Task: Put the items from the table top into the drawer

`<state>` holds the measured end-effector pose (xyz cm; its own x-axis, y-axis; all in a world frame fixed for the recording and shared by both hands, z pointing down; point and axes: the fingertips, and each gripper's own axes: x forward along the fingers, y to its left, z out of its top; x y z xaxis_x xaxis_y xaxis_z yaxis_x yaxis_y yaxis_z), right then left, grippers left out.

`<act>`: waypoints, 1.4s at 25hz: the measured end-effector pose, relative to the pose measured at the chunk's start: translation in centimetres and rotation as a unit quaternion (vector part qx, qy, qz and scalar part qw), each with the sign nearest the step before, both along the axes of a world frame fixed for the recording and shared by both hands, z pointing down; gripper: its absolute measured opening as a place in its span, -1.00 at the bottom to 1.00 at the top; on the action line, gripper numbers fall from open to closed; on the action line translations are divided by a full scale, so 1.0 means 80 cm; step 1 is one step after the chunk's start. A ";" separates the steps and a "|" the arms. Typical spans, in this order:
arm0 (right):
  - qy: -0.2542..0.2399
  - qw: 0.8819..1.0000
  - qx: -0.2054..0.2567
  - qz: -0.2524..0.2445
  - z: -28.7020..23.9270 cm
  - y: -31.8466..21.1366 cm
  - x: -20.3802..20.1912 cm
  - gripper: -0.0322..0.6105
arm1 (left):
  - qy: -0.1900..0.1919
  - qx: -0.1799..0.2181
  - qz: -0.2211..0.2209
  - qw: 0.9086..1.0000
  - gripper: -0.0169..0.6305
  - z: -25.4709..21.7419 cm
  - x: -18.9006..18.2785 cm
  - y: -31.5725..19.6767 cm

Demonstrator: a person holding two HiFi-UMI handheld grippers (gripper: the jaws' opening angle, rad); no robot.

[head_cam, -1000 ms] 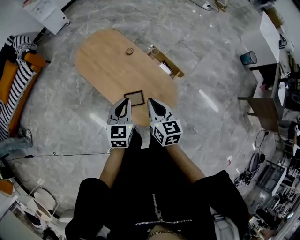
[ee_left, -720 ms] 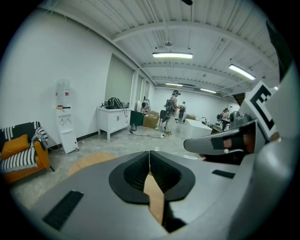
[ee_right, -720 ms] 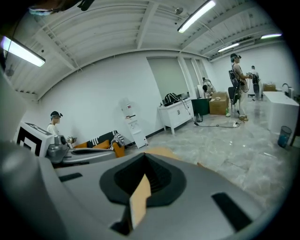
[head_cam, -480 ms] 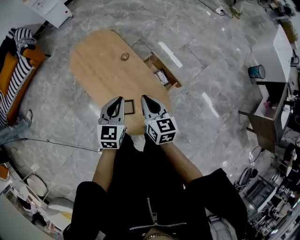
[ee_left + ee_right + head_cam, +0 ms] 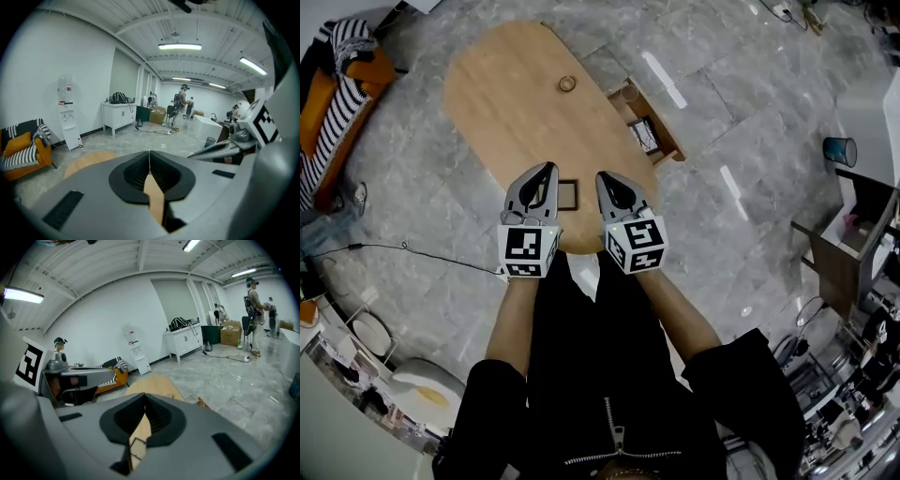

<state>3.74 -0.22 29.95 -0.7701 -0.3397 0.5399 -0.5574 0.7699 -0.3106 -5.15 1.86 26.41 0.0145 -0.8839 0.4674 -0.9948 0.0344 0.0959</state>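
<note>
A small dark picture frame [image 5: 565, 194] lies flat near the close end of the oval wooden table [image 5: 516, 103], and a ring-shaped roll [image 5: 567, 83] sits toward the far end. At the table's right side a wooden drawer [image 5: 649, 134] stands pulled out. My left gripper [image 5: 549, 170] and right gripper [image 5: 604, 177] hover side by side over the near end, with the frame between them. Both are shut and hold nothing. In the right gripper view the frame [image 5: 136, 446] shows under the closed tips [image 5: 144, 401]. The left gripper view shows its tips [image 5: 149, 161] meeting.
A clear cup [image 5: 628, 93] stands at the drawer's far end. An orange sofa with a striped throw [image 5: 342, 66] is left of the table, and a black cable [image 5: 412, 255] runs over the grey floor. Desks and a blue bin [image 5: 839, 150] stand at right.
Both grippers have moved forward and down over the table's near end, so the frame now lies between them rather than ahead of their tips. Both stay shut.
</note>
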 end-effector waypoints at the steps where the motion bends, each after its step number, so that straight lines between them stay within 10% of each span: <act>1: 0.009 1.000 -0.002 0.002 0.010 0.003 -0.004 -0.87 | 0.000 -0.001 0.001 1.000 -0.90 0.006 -0.005 0.000; 35: 0.224 0.960 -0.158 0.064 0.418 0.109 -0.028 -0.48 | 0.041 -0.083 0.073 0.993 -0.90 0.254 -0.075 0.034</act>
